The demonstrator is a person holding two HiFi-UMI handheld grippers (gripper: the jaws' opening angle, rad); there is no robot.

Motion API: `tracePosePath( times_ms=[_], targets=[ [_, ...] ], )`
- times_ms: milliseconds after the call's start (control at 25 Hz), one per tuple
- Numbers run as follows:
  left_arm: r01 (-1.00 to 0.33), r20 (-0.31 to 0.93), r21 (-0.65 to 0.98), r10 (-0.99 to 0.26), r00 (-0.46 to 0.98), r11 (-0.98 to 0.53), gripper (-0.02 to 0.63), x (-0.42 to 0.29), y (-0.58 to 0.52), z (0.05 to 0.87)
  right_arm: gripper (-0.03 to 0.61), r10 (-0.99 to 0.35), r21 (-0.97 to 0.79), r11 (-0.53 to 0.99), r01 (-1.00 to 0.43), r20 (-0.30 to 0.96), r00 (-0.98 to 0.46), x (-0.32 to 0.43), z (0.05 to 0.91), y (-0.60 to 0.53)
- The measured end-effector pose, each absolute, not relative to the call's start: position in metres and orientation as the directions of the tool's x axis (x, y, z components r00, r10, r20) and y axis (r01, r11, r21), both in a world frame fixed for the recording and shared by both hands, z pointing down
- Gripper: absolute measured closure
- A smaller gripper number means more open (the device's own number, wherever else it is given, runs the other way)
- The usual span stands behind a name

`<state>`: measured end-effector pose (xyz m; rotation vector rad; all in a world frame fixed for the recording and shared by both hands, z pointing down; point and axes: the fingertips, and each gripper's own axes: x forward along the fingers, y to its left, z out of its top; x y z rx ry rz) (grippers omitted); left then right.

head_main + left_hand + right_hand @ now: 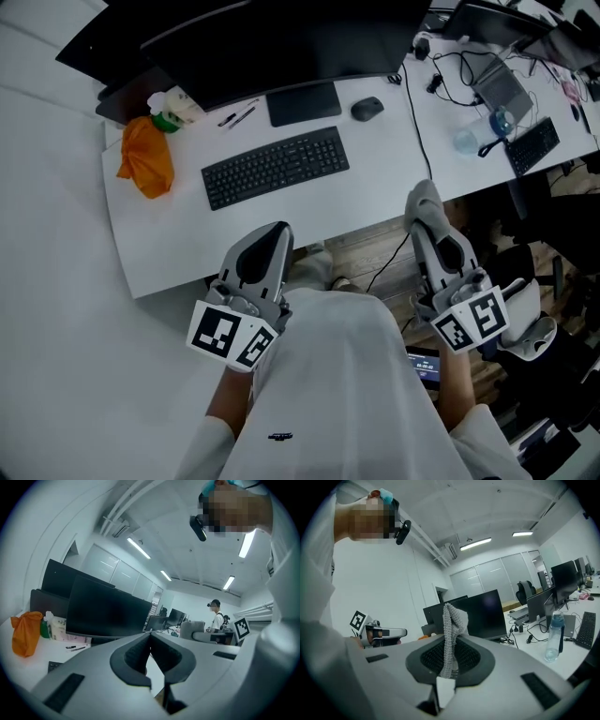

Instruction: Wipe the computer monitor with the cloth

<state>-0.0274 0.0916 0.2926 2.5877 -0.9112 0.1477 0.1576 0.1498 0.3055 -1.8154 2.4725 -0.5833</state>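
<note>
White desk (375,178) in an open office, monitor (281,47) at upper centre.
Our right gripper (450,656) clamps the cloth (451,620); our left gripper (150,637) is closed, empty.

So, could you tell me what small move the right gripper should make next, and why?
Probably carry the right gripper forward to the black monitor: it is shut on the grey knitted cloth but hangs at the white desk's near edge, apart from the screen.
</note>
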Motion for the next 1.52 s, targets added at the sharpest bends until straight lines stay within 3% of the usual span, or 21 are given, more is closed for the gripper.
tracePosePath(
  times_ms=[760,1240,1520],
  targets=[
    [-0.606,0.168,0.308,-0.585,0.793,-0.733,0.595,-0.044,-0.003,0.272,0.549,-0.92,-0.255,0.298,-0.92,0.181,-0.348,0.128,0.28,0.038],
    [-0.671,0.149,0.28,-0.66,0.736,-0.686,0.595,-0.062,-0.025,0.271,0.551,-0.873,-0.202,0.458,-0.866,0.082,-0.481,0.085,0.247,-0.023],
    [-0.709,0.16,0.243,-0.694,0.702,-0.662,0.595,-0.085,-0.043,0.259,0.551,-0.82,-0.151,0.544,-0.826,0.115,-0.561,0.033,0.237,-0.073]
  ],
)
